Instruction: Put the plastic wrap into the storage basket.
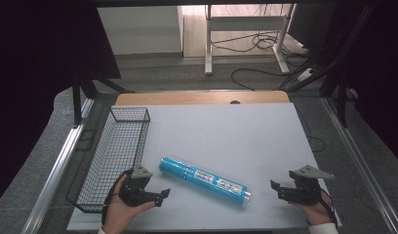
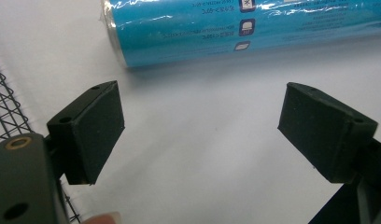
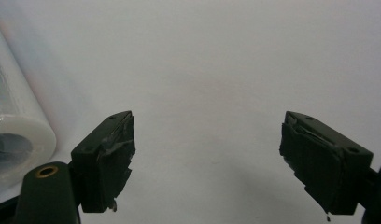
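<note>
Table was the white-topped work surface, wire basket along its left edge, nothing in it that I could see. The blue plastic-wrapped roll lay diagonal near the front edge, between my two grippers and touching neither, one end pointing toward the basket. Left gripper sat just beside the basket's near corner, jaws spread wide with only bare table between them; in the left gripper view the roll lay across the top, just past the pads. Right gripper was apart from the roll's other end, jaws likewise wide and holding nothing; in the right gripper view the roll's hollow end showed at the left edge, outside the jaws. Risks as I judged them: it's a cylinder on a smooth top, so a one-sided nudge from either jaw could roll it toward the front edge. The wrap looked slick, so a pinch near one end might slip or let the far end droop. The left gripper could also snag on the basket mesh.
</note>
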`<state>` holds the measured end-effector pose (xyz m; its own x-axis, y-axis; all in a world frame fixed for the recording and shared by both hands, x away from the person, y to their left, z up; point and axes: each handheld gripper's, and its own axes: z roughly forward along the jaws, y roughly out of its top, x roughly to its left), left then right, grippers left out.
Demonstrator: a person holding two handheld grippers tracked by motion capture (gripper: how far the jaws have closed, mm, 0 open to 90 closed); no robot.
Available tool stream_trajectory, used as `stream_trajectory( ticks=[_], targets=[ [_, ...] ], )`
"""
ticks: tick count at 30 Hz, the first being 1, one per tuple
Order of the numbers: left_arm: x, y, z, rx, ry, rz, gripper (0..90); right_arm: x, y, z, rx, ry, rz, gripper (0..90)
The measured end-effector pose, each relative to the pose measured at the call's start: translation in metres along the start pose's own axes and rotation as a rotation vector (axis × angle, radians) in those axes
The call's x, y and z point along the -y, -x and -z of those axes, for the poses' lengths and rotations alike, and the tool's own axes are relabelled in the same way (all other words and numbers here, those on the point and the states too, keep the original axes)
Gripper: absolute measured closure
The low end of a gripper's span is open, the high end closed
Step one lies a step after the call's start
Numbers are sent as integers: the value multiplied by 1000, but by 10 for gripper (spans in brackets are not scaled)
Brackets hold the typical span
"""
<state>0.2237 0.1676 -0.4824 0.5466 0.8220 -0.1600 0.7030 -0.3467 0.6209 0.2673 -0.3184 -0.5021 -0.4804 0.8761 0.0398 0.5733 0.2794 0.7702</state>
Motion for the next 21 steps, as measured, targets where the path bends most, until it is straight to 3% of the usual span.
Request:
stream_trajectory(
  ticks=[13, 21],
  targets=[
    [0, 1, 2, 3, 8, 3, 138, -5, -4, 1, -20, -43, -19, 210],
    [1, 2, 0, -13, 1, 1, 137, -18, -11, 0, -32, -58, 3, 233]
  ],
)
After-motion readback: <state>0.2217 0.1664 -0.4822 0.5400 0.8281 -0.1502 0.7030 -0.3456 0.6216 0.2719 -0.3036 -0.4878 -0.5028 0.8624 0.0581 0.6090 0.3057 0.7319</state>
